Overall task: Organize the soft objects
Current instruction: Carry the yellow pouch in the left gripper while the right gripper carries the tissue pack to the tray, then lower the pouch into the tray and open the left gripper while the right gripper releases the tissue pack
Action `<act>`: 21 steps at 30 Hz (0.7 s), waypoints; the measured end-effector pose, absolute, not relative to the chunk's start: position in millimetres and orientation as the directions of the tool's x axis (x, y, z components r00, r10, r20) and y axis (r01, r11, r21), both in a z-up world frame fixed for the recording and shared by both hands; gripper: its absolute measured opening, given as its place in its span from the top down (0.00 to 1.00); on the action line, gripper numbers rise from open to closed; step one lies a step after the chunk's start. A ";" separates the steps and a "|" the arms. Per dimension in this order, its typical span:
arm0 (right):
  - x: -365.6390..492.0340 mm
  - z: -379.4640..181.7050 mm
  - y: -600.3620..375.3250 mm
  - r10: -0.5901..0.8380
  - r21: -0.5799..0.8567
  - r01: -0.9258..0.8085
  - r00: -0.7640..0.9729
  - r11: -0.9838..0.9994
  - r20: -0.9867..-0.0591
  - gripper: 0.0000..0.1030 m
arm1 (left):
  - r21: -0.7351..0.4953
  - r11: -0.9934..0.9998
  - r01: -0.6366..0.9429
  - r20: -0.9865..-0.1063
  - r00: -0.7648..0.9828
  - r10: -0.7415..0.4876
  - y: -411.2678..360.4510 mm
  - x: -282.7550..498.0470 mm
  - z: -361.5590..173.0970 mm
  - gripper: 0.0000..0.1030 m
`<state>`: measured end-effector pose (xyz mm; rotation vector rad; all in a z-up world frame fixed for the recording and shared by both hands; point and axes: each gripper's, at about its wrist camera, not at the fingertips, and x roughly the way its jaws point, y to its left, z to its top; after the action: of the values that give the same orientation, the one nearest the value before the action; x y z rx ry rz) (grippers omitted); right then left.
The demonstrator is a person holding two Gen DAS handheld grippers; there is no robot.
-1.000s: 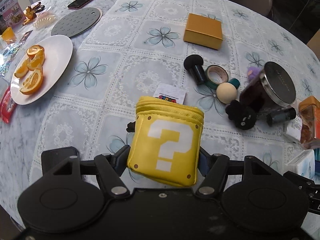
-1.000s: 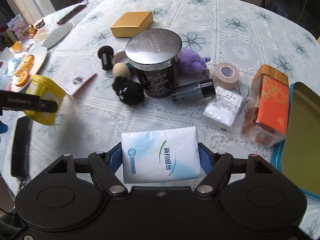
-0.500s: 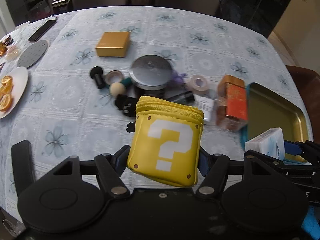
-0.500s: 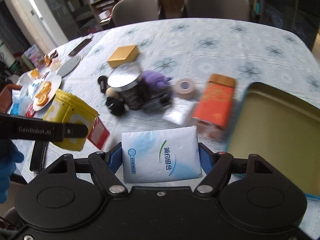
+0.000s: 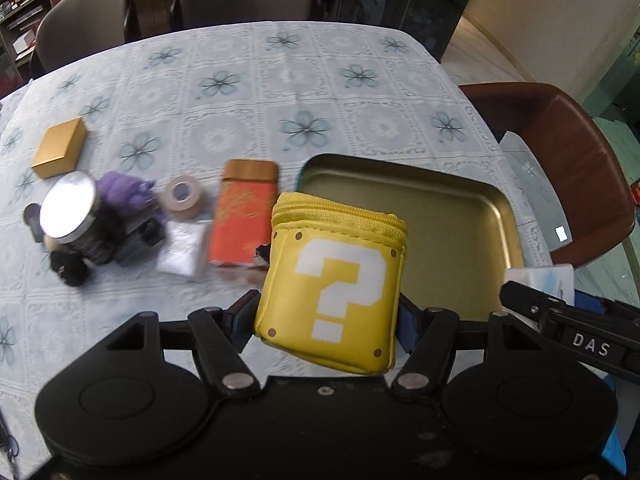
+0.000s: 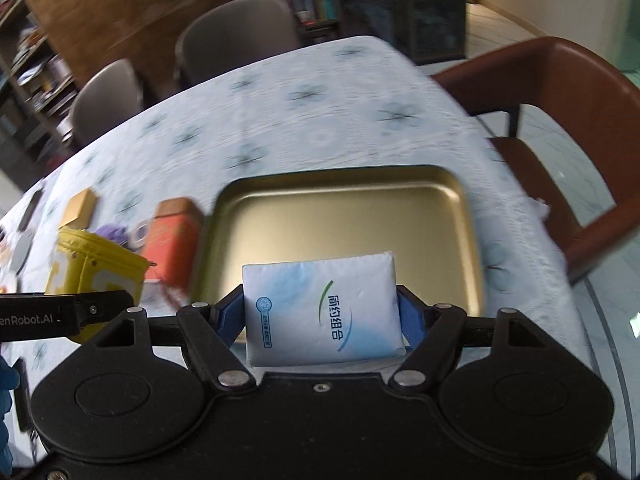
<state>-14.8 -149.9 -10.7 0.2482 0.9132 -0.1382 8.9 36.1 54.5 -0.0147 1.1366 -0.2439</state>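
Both grippers were clamped on soft things, the left gripper [image 5: 326,320] on a yellow pouch [image 5: 332,284] and the right gripper [image 6: 322,316] on a tissue pack [image 6: 322,308], each held over the empty gold tray [image 6: 460,216], nothing placed yet, purple plush [image 5: 124,192] left among the clutter.

Two black hand-held tongs are seen, each from its own wrist camera. The left tongs [image 5: 328,312] are angled steeply downward, blue pads pressed against both sides of a yellow pouch [image 5: 332,288] held off the bench. The right tongs [image 6: 322,314] are tilted down likewise, pads clamped on a white tissue pack [image 6: 320,308]. A blue-gloved hand [image 6: 6,412] is glimpsed at the left edge of the right view.
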 end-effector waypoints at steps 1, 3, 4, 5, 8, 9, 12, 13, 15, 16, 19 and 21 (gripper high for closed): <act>-14.4 -10.3 -158.6 -0.025 0.148 0.235 0.604 0.961 -0.797 0.31 | -0.132 0.975 0.178 -0.899 0.392 -0.194 28.0 13.6 52.3 0.37; -13.0 -9.2 -171.1 -0.035 0.140 0.242 0.602 0.960 -0.798 0.31 | -0.122 0.978 0.170 -0.903 0.390 -0.180 13.7 21.4 48.3 0.37; -12.3 -8.3 -177.4 -0.039 0.135 0.242 0.601 0.961 -0.798 0.31 | -0.110 0.980 0.167 -0.905 0.390 -0.168 7.4 26.3 45.3 0.37; -10.9 -7.3 -181.2 -0.042 0.131 0.240 0.602 0.962 -0.797 0.31 | -0.094 0.982 0.164 -0.907 0.393 -0.152 -3.4 33.9 40.8 0.37; -6.8 -6.5 -189.4 -0.035 0.125 0.220 0.606 0.968 -0.795 0.31 | -0.063 0.986 0.152 -0.915 0.386 -0.118 -19.4 46.4 32.8 0.37; -4.0 -6.7 -190.6 -0.027 0.127 0.210 0.606 0.969 -0.795 0.31 | -0.054 0.987 0.149 -0.918 0.382 -0.108 -22.3 49.4 29.7 0.36; 4.4 -8.0 -191.4 -0.006 0.132 0.183 0.608 0.974 -0.794 0.31 | -0.033 0.991 0.127 -0.928 0.365 -0.078 -30.7 57.3 19.4 0.36; 7.2 -8.6 -191.3 -0.002 0.132 0.174 0.608 0.976 -0.794 0.31 | -0.026 0.992 0.120 -0.931 0.359 -0.068 -31.8 59.3 16.3 0.36; 13.0 -9.6 -191.0 0.010 0.135 0.159 0.610 0.978 -0.792 0.31 | -0.008 0.994 0.106 -0.934 0.355 -0.045 -33.2 61.5 12.6 0.33; 14.8 -10.0 -191.4 0.021 0.144 0.150 0.616 0.978 -0.787 0.31 | 0.002 0.995 0.101 -0.933 0.358 -0.035 -33.5 62.6 11.5 0.28; 22.3 -12.4 -189.9 0.028 0.145 0.139 0.619 0.980 -0.785 0.30 | 0.035 0.996 0.086 -0.927 0.374 0.001 -34.8 63.7 12.5 0.23; 26.5 -14.5 -187.8 0.018 0.126 0.134 0.612 0.983 -0.790 0.30 | 0.052 0.996 0.077 -0.925 0.379 0.019 -34.2 64.6 13.1 0.21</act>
<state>26.5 -187.8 -14.5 0.1798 0.9108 -0.0677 64.6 -34.2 13.1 0.0911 1.1819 -0.0368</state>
